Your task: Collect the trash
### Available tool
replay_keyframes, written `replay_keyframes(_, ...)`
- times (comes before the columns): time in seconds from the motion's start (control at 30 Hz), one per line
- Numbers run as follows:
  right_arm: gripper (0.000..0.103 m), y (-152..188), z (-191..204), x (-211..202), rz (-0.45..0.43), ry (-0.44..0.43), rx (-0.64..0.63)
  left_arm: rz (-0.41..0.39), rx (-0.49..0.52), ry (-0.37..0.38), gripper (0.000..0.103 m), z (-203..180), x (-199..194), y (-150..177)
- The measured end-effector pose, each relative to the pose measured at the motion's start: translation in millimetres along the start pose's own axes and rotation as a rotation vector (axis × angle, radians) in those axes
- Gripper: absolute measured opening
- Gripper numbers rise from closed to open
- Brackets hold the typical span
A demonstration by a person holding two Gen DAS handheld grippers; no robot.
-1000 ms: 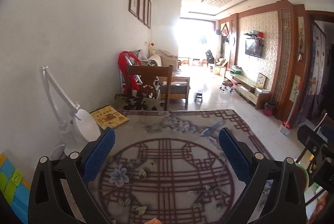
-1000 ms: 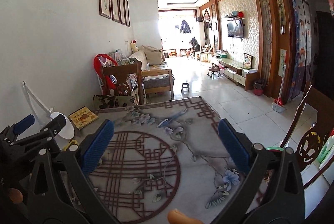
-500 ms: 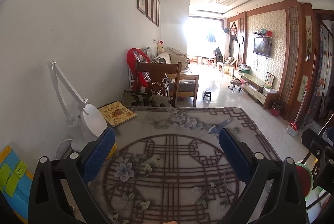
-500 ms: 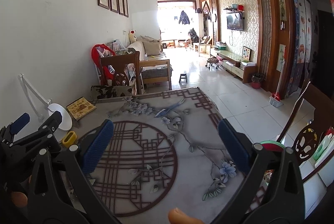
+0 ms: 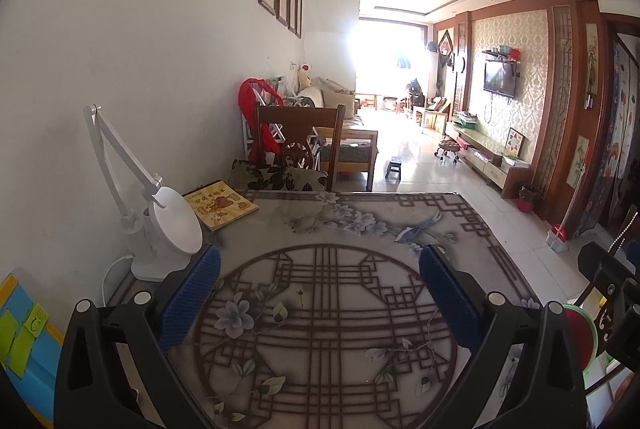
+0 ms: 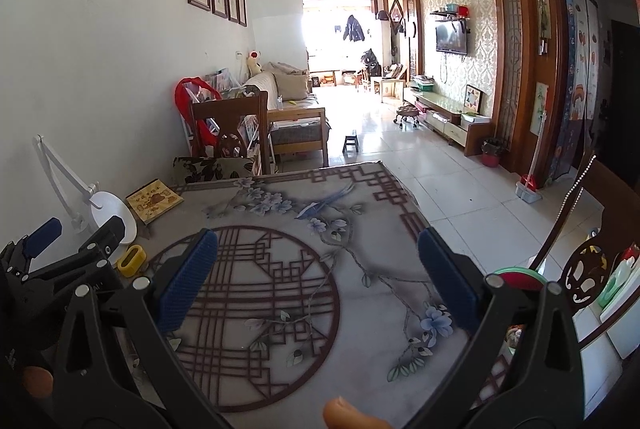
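Note:
My left gripper [image 5: 320,293] is open and empty, held above a table with a grey patterned cloth [image 5: 340,229]. My right gripper [image 6: 318,277] is open and empty too, above the same table [image 6: 280,213], to the right of the left one, which shows at the left edge of the right wrist view [image 6: 68,261]. No piece of trash shows on the table in either view. A small yellow object [image 6: 133,260] lies by the lamp base. A round green and red container [image 6: 520,275] stands below the table's right edge.
A white desk lamp [image 5: 160,225] and a yellow book [image 5: 220,205] are at the table's far left by the wall. A wooden chair [image 5: 304,145] stands behind the table, another [image 6: 588,269] at the right. Tiled floor [image 6: 440,165] runs beyond.
Both grippers have risen and tilted down a little, so more of the table shows. The yellow object by the lamp has come into the right wrist view. Both stayed open.

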State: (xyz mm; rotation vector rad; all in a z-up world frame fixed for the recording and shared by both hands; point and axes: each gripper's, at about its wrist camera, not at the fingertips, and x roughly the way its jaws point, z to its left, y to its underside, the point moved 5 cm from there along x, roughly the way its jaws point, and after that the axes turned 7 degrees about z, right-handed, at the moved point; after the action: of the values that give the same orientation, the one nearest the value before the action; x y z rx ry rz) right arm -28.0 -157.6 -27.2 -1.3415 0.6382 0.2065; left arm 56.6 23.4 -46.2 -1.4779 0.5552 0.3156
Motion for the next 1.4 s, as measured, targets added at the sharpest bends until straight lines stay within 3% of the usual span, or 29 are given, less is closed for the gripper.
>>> replay_keyframes(1.4,0.099,4.7,-2.0,13.6,0.048,-0.001,-0.008,0.076,-0.007,-0.012,0.095,4.6,22.2,7.2)
